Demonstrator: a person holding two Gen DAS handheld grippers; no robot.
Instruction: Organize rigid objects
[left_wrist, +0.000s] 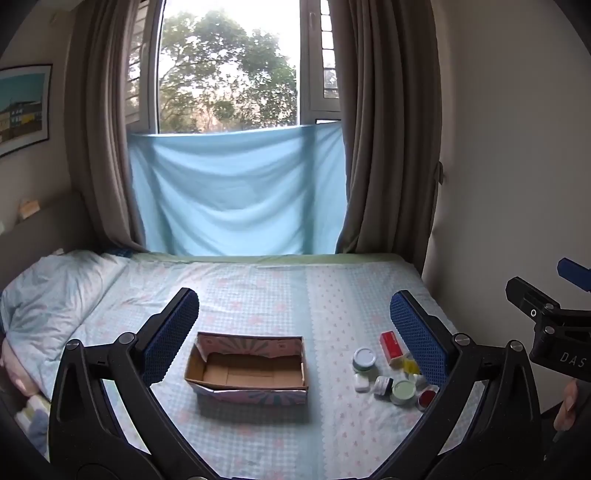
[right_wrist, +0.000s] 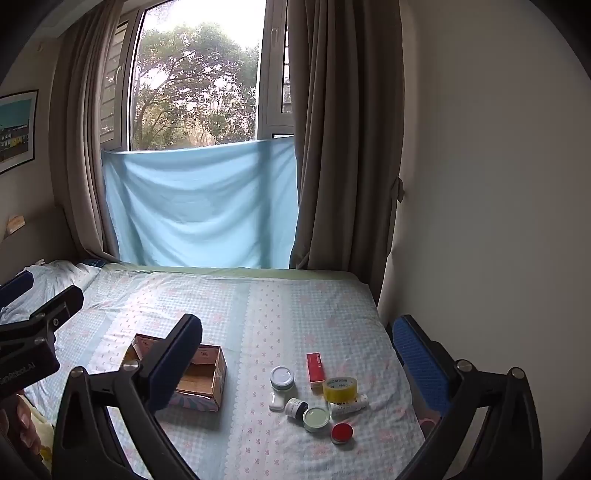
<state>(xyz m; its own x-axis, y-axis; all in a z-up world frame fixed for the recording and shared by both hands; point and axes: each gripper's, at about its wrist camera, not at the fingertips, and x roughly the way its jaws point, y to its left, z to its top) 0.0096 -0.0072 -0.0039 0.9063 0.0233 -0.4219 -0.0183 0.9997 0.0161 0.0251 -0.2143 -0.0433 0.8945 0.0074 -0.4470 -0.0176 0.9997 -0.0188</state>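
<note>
Landmark: cardboard box (left_wrist: 247, 369), lying open and empty on the bed (left_wrist: 258, 291).

Left gripper (left_wrist: 295, 332): hovering above the box, jaws spread fully, holding nothing.

Small items, right of the box, all lying outside it: white-lidded jar (right_wrist: 282, 377), red carton (right_wrist: 316, 369), yellow tape roll (right_wrist: 340, 387), green-lidded jar (right_wrist: 316, 418), red tin (right_wrist: 341, 432).

Right gripper (right_wrist: 299, 354): hanging above that cluster, jaws fully apart, gripping nothing.

Step, as judged: opening approach; next, descending onto one item and closing.

Matt cardboard box (left_wrist: 248, 369), cotton bedsheet (left_wrist: 332, 295)
</note>
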